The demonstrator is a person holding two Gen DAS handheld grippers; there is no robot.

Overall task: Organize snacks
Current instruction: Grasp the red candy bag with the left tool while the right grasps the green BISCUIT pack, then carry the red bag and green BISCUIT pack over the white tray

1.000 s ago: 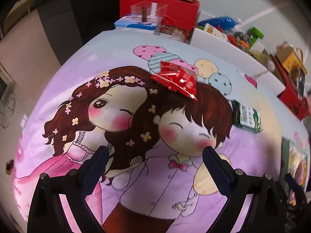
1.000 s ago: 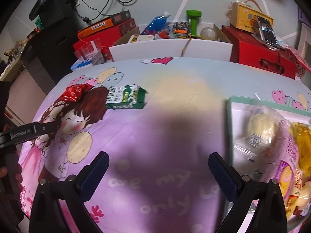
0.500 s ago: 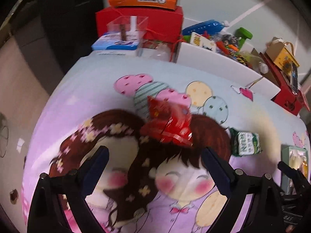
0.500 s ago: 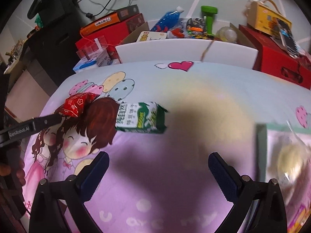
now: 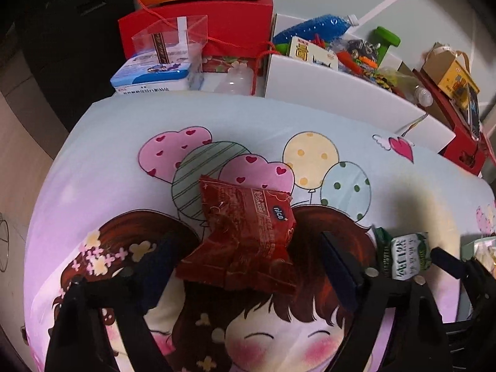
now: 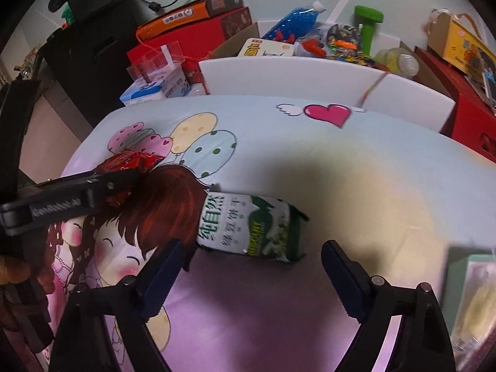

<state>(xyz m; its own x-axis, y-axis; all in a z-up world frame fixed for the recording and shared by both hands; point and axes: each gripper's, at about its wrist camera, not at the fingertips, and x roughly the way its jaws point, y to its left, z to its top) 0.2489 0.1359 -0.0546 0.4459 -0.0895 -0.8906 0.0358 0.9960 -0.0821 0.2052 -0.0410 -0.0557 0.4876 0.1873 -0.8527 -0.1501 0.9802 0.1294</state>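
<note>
The left claw (image 5: 245,266) points steeply down at the tabletop (image 5: 235,117), which is covered by a cartoon-print cloth. Its jaws stand fairly wide and have just been closing. The red snack packet (image 5: 245,235) lies flat on the cloth between them, its near edge level with the fingertips (image 5: 333,249). Whether the pads touch the packet cannot be told; a gap shows on the right side. In the right wrist view the same claw (image 6: 117,186) reaches in from the left edge, with part of the person's hand (image 6: 12,272) behind it at the lower left.

To the right of the left claw, just beyond its right finger, lies the green-and-white biscuit packet (image 6: 251,228). The right claw (image 6: 252,255) tilts down over it, jaws also fairly wide and just closing. The packet lies on the cloth just ahead of the fingertips (image 6: 173,254), nearer the left one, with a gap showing on both sides.

Right of the right claw, at the frame edge, sits a pale green tray (image 6: 465,282) holding wrapped snacks. Beyond both claws, past the far edge of the tabletop, stand a red box (image 5: 198,28) and a white bin (image 6: 291,74).
</note>
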